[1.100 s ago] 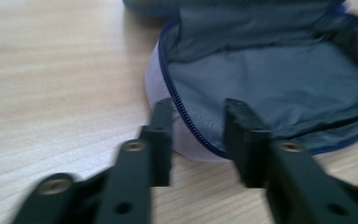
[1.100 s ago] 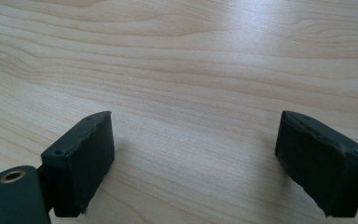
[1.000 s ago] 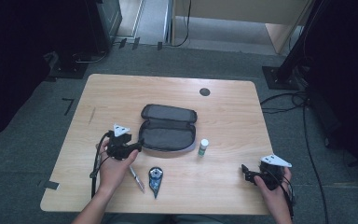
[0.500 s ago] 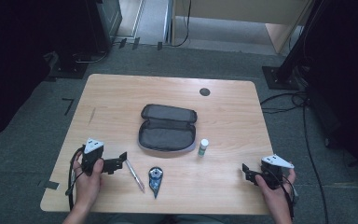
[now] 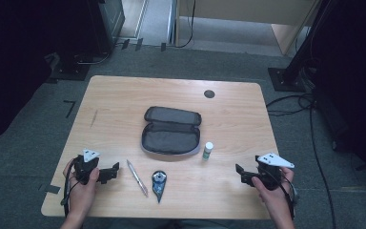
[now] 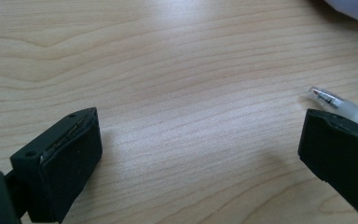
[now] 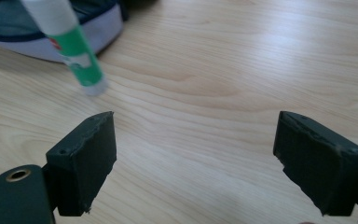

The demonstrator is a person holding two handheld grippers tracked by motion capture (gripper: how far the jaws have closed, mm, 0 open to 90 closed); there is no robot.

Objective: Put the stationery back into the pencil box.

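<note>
Two grippers, left gripper [image 5: 113,171] and right gripper [image 5: 240,172], agape, empty | one pen [image 5: 137,178] | one glue stick [image 5: 208,150] | one pouch [image 5: 171,130]

Pen [image 5: 137,177] left of pouch-front glue stick [image 5: 208,150]

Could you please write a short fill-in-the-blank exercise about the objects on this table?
1. The pencil case lies ____, with its inside showing.
2. The glue stick with the green label stands ____ beside the case.
3. The pen lies between the left gripper and the small ____ object.
4. The right gripper holds ____.

Missing words: open; upright; dark; nothing
</note>
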